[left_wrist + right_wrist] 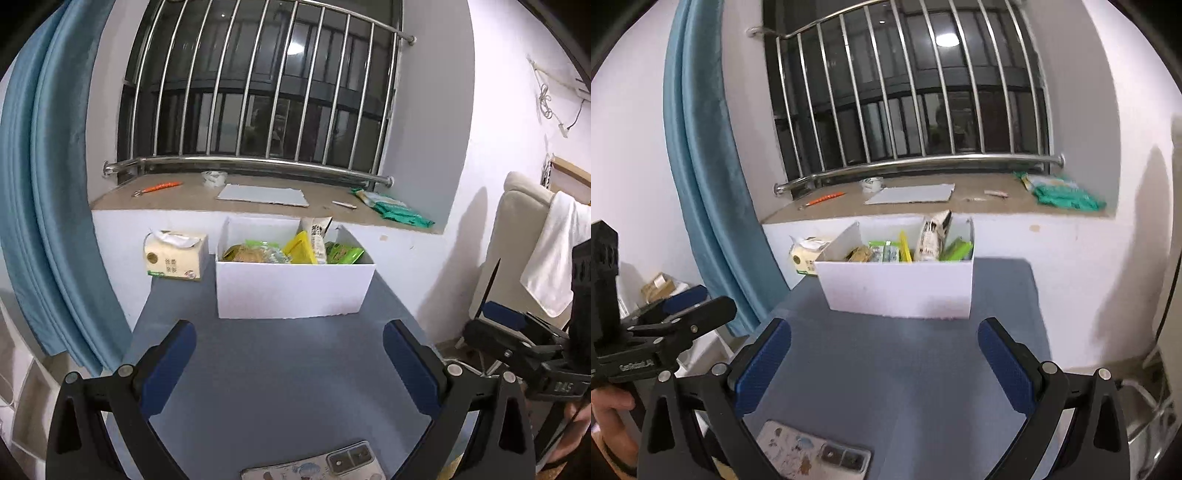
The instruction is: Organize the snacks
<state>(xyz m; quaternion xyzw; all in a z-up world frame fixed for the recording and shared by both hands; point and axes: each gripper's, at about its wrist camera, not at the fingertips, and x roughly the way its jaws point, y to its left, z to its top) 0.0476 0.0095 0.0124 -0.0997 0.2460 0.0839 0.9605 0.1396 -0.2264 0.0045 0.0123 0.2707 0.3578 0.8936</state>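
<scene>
A white cardboard box [291, 291] stands at the far end of the grey table and holds several snack packets [295, 249] in green, yellow and white wrappers. It also shows in the right wrist view [897, 288], with the snack packets [912, 247] standing inside. My left gripper [290, 354] is open and empty, a short way in front of the box. My right gripper [884, 352] is open and empty, also in front of the box. Each gripper shows at the edge of the other's view.
A tissue pack [175, 258] lies left of the box. A phone [328, 465] lies at the near table edge, also in the right wrist view [816, 454]. The windowsill [258, 206] holds tape, an orange tool, a grey sheet and green packets [395, 208]. A blue curtain [55, 206] hangs left.
</scene>
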